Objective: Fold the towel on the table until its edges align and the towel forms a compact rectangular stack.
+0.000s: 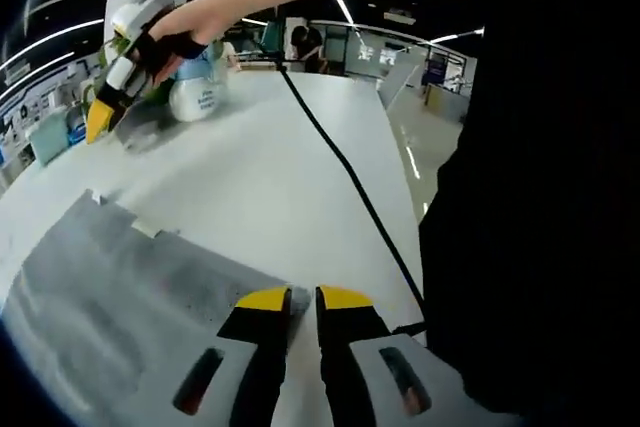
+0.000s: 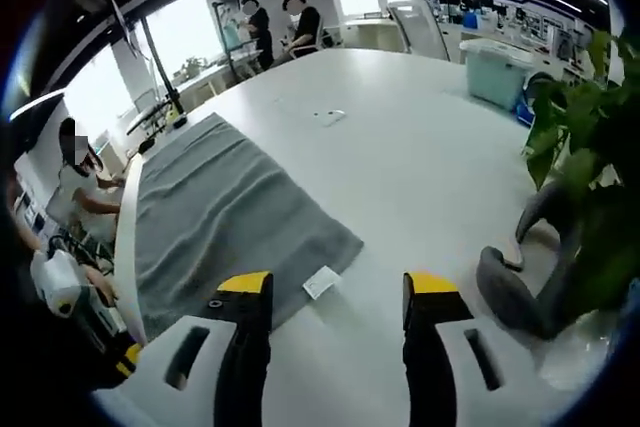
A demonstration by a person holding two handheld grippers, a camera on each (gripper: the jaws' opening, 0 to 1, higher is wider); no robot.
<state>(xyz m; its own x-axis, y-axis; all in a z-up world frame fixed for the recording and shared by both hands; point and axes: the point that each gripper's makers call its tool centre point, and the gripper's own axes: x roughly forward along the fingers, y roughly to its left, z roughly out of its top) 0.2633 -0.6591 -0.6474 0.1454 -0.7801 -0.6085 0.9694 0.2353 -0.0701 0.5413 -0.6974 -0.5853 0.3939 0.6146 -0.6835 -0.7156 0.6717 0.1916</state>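
**A:** While you are holding the left gripper (image 1: 303,295) low over the table (image 1: 260,167), what are its jaws doing?

**B:** Your jaws are standing almost together, a thin gap between the yellow tips, and they are gripping nothing. They are hovering just past the near edge of the grey towel (image 1: 110,287), which is lying flat on the table and spreading away to the left of your tips in the left gripper view.

**A:** And the right gripper (image 2: 340,287)?

**B:** You are holding it wide open, jaws well apart and empty. In the right gripper view the towel (image 2: 225,217) is lying just ahead of its left jaw, a white tag (image 2: 321,282) sticking out at the towel's near corner, between the two tips.

**A:** Where is that gripper from the other side?

**B:** In the left gripper view your hand (image 1: 175,37) is carrying it (image 1: 98,119) beyond the towel's far corner, near a white bottle (image 1: 197,92). A black cable (image 1: 340,162) is running across the table, right of the towel. A green plant (image 2: 585,177) is standing well apart from the towel.
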